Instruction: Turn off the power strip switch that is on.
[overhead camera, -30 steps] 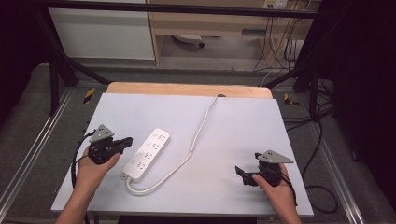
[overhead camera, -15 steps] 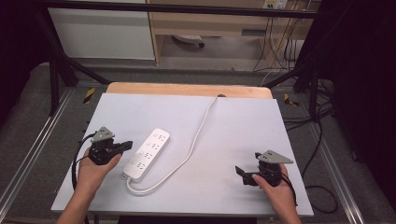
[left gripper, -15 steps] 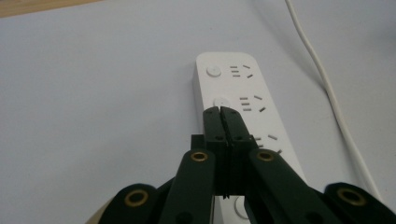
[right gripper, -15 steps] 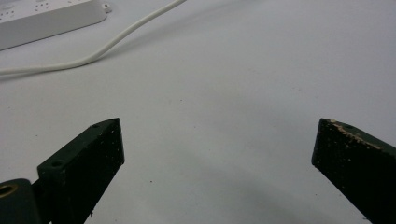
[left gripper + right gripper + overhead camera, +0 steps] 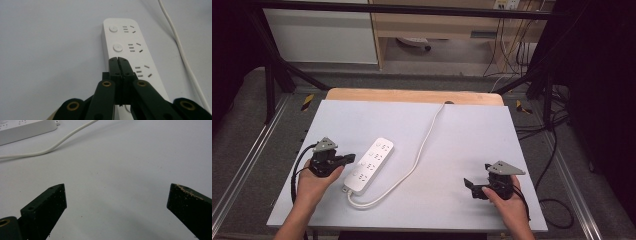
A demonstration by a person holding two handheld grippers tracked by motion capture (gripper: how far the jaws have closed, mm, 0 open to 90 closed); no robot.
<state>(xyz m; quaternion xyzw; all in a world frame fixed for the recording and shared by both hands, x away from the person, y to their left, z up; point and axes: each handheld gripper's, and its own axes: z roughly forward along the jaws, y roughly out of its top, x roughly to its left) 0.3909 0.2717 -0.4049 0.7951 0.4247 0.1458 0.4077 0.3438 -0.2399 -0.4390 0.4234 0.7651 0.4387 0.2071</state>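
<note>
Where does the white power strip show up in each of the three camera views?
High view: power strip lies lower left of centre, beside the left claw.
Left gripper view: upper middle, past the shut claw.
Right gripper view: top left corner.
Shared landmark: its white cord.

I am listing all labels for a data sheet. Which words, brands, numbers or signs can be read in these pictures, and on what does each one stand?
None can be read.
White power strip: its face shows round buttons and socket slots, no lettering.
Yellow-black markers on the floor: stripes, no text.
Wall outlet plate at the top edge: too small to read.
Left gripper and right gripper: no marks visible.
</note>
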